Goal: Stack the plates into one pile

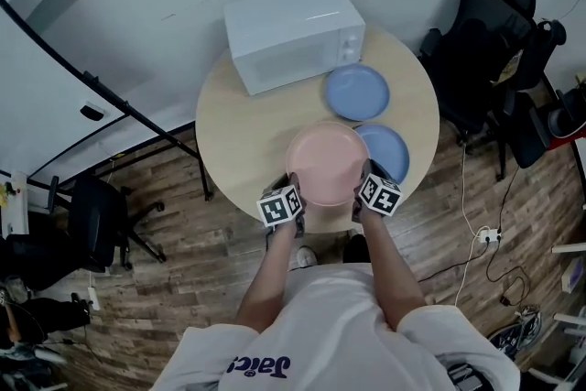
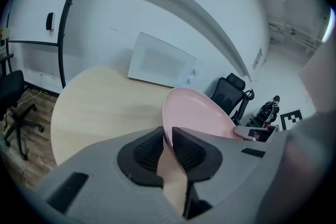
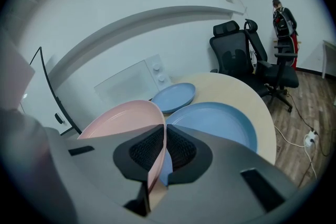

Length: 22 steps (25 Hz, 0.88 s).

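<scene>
A pink plate (image 1: 327, 163) hangs above the near part of the round table (image 1: 238, 119), held by both grippers. My left gripper (image 1: 295, 193) is shut on its left rim, seen up close in the left gripper view with the pink plate (image 2: 197, 113) between the pads. My right gripper (image 1: 364, 186) is shut on the right rim, where the pink plate (image 3: 123, 115) shows in the right gripper view. Two blue plates lie on the table: one (image 1: 388, 151) partly under the pink plate's right edge, the other (image 1: 357, 92) farther back. Both also show in the right gripper view, the near blue plate (image 3: 220, 123) and the far blue plate (image 3: 175, 97).
A white microwave (image 1: 293, 34) stands at the back of the table. Black office chairs (image 1: 481, 59) stand right of the table, another chair (image 1: 96, 220) on the floor at left. Cables and a power strip (image 1: 490, 236) lie on the wooden floor.
</scene>
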Each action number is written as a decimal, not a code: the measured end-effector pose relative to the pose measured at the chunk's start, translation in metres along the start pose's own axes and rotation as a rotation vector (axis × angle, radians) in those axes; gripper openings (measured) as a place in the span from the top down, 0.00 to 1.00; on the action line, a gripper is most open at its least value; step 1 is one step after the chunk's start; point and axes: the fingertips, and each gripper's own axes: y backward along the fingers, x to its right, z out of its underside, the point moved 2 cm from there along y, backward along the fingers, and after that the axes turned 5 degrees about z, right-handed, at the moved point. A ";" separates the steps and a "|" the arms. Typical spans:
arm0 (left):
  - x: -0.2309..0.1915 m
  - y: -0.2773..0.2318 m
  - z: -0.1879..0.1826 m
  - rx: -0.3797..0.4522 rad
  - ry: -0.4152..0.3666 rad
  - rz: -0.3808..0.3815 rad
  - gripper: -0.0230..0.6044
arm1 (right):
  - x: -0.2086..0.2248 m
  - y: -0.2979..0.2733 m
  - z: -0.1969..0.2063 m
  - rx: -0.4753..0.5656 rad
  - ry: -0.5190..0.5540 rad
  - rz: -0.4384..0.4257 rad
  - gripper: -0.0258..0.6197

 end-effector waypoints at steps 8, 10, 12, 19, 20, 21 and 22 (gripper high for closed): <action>0.053 -0.053 -0.007 -0.048 -0.040 0.058 0.88 | 0.058 -0.018 -0.034 0.012 -0.047 0.053 0.91; 0.063 -0.064 -0.006 -0.057 -0.045 0.061 0.88 | 0.071 -0.021 -0.039 0.009 -0.051 0.062 0.91; 0.073 -0.074 -0.003 -0.071 -0.052 0.066 0.88 | 0.085 -0.023 -0.041 0.007 -0.060 0.077 0.91; 0.097 -0.104 0.017 -0.131 -0.035 0.088 0.88 | 0.127 -0.026 -0.040 -0.014 -0.067 0.125 0.91; 0.101 -0.108 0.020 -0.140 -0.035 0.089 0.88 | 0.133 -0.026 -0.040 -0.016 -0.067 0.133 0.91; 0.104 -0.112 0.024 -0.150 -0.039 0.090 0.88 | 0.139 -0.026 -0.040 -0.017 -0.068 0.141 0.91; 0.107 -0.115 0.027 -0.160 -0.044 0.091 0.88 | 0.144 -0.025 -0.040 -0.016 -0.067 0.148 0.91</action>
